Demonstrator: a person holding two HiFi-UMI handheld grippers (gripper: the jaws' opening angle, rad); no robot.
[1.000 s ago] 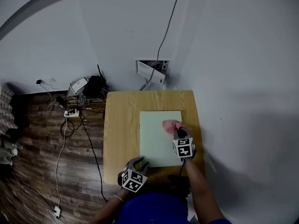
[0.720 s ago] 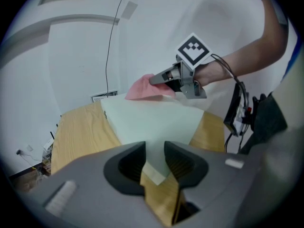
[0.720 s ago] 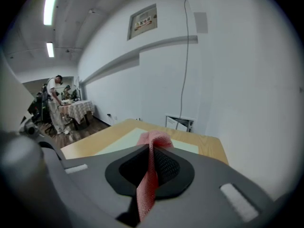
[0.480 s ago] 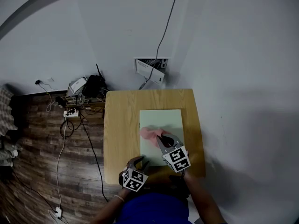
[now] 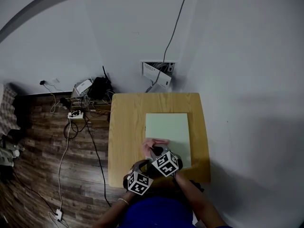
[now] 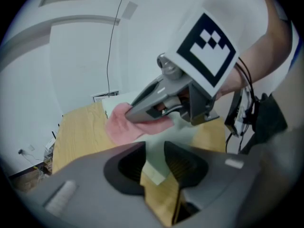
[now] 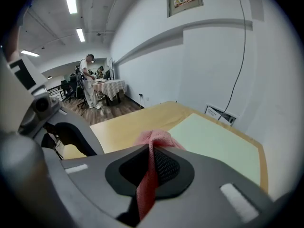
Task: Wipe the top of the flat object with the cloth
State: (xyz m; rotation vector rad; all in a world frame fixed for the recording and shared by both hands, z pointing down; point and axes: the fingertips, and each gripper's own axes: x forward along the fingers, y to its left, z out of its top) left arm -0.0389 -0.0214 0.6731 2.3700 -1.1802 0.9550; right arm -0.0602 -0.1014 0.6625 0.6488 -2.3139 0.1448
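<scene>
The right gripper [image 5: 153, 150] is clamping the pink cloth [image 5: 155, 143]. In the right gripper view its jaws [image 7: 151, 148] are pressing together on a thin fold of the cloth [image 7: 152, 139]. That fold is running down through the slot between them, and the bunched rest is spilling out ahead of the tips. The left gripper view is showing the same grip from the side: the right gripper's [image 6: 132, 115] long grey fingers are closing over the cloth [image 6: 122, 126].

The cloth is resting on the pale green board [image 5: 167, 127], at its left edge toward the near end, and part of it is hanging over onto the wooden table [image 5: 126, 127]. The rest of the board [image 7: 213, 141] is lying flat and bare, stretching away from the cloth toward the wall.

The left gripper [image 5: 142, 165] is hovering just off the board's near-left corner, close beside the right gripper. Its jaws [image 6: 154, 161] are standing apart with a narrow gap and are gripping nothing. Through that gap a corner of the board [image 6: 153, 171] and the table's wood [image 6: 76, 127] are showing. From these views I cannot tell whether the left gripper is touching the table.
</scene>
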